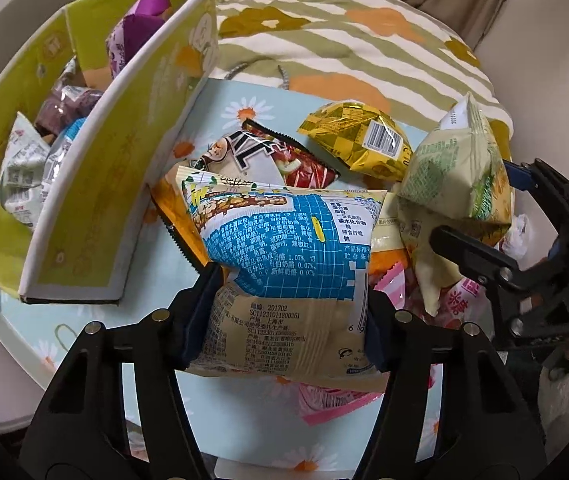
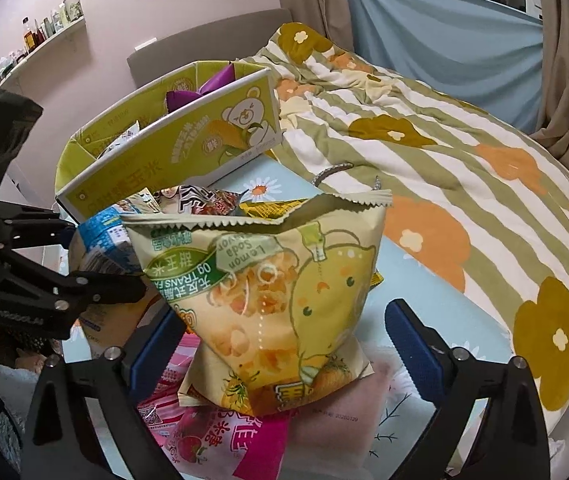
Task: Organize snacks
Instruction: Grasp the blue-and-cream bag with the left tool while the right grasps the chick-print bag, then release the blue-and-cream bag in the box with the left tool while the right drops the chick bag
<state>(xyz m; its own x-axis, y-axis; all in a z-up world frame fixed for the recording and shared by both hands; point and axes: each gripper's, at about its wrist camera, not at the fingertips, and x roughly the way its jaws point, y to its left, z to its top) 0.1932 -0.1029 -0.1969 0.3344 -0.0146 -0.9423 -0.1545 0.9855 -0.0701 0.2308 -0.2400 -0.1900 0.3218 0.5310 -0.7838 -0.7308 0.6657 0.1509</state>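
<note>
Snack bags, one blue bag (image 1: 284,248) clenched in left fingers (image 1: 198,312), right fingers (image 2: 412,336) released around one lemon bag (image 2: 284,300)

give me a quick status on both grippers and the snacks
Left gripper shut on blue-and-tan snack bag. Right gripper open around lemon soda bag. Green box alongside, path clear.

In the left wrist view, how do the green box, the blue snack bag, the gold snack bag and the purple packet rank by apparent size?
1. green box
2. blue snack bag, though it is closest to the camera, which enlarges it
3. gold snack bag
4. purple packet, partly hidden inside the box, so its rank against the gold bag is unsure
</note>
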